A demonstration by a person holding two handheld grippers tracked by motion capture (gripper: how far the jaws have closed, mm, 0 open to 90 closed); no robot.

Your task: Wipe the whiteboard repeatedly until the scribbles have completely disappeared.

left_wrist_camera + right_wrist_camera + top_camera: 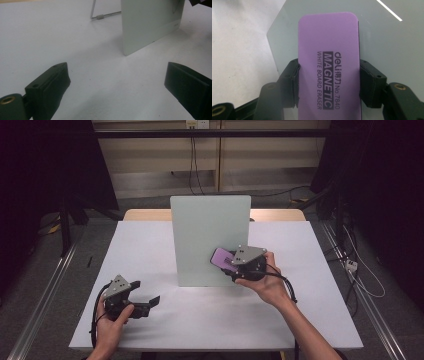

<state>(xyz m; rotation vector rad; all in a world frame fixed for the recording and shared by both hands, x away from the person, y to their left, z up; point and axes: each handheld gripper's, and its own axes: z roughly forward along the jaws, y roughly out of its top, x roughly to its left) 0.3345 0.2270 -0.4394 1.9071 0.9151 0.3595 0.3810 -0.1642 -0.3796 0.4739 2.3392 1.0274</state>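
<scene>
- Two hand-held grippers in play here, one per hand, over a white worktop point(150, 245).
- The right hand-held gripper point(234, 265) is pinching a purple whiteboard eraser point(223, 258) across its narrow width, one black jaw on each long edge. In the right gripper view the eraser point(328, 65) runs straight up between the jaws and sticks out well past their tips.
- The eraser sits right up against the face of the upright whiteboard point(210, 237), low on its right side. Looks like it's touching, but I can't say for sure from these angles.
- Eraser shape: flat rectangular slab, rounded corners, smooth matte top with dark lettering reading "deli MAGNETIC WHITE BOARD ERASER No.7840".
- The whiteboard is a pale grey-green panel, smooth with a bit of sheen, rounded corners, standing near the middle of the worktop. The left gripper view shows a thin wire stand point(100, 15) behind it.
- The left hand-held gripper point(145, 302) is low at the front left, well apart from the board, jaws spread wide with nothing between them. Its blocky black pads point(53, 85) look matte and rubbery.
</scene>
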